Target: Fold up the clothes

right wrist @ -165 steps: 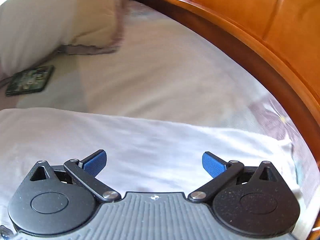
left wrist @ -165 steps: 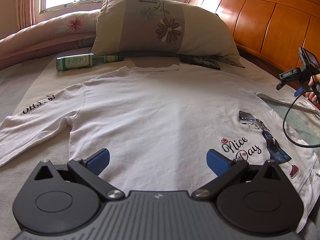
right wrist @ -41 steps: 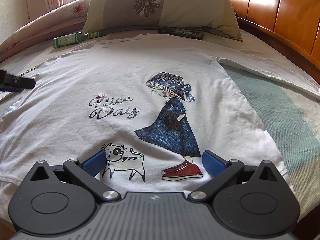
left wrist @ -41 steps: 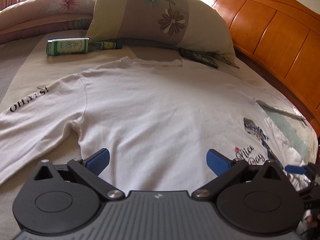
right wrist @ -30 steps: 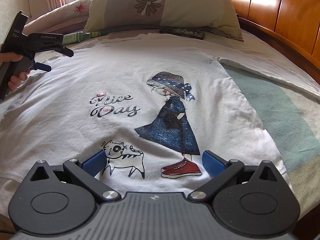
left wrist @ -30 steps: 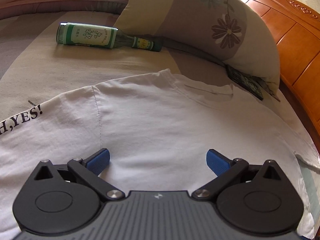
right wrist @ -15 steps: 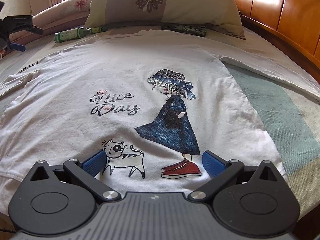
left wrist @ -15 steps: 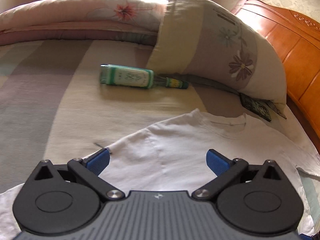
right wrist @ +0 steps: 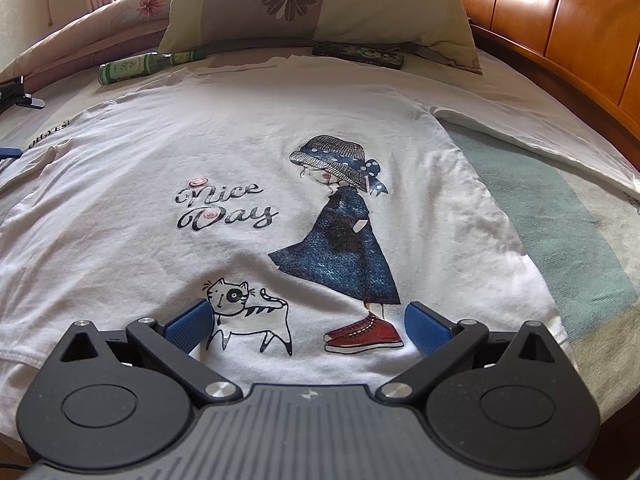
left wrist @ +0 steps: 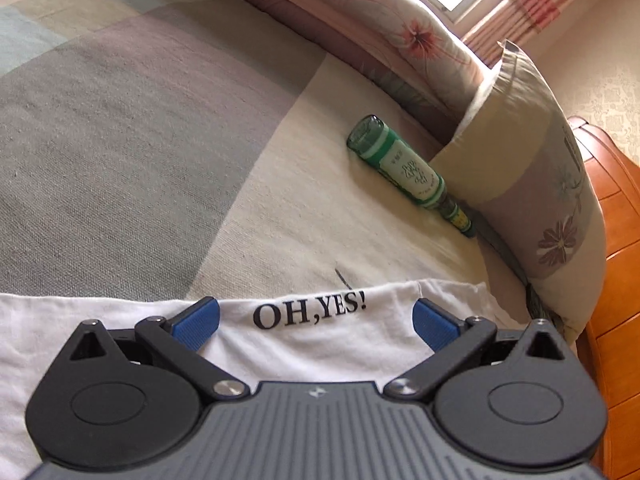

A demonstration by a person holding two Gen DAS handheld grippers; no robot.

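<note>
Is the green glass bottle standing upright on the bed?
No, the green glass bottle lies on its side on the bed, beside the floral pillow.

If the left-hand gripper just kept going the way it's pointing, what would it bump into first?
Most likely the white sleeve printed "OH,YES!", which lies between the open fingers of the left gripper. Past its edge comes bare bed cover, then the green bottle off to the right. Height above the cloth is unclear.

I see the T-shirt (right wrist: 248,132) as soft matt white cloth, a little wrinkled. The bed sheet (left wrist: 120,120) looks like coarse woven fabric. The bottle (left wrist: 404,164) is glossy green glass, and the headboard (right wrist: 560,20) is polished shiny wood. My left hand-held gripper (left wrist: 316,322) is matt black plastic with ribbed blue pads (left wrist: 196,326).
</note>
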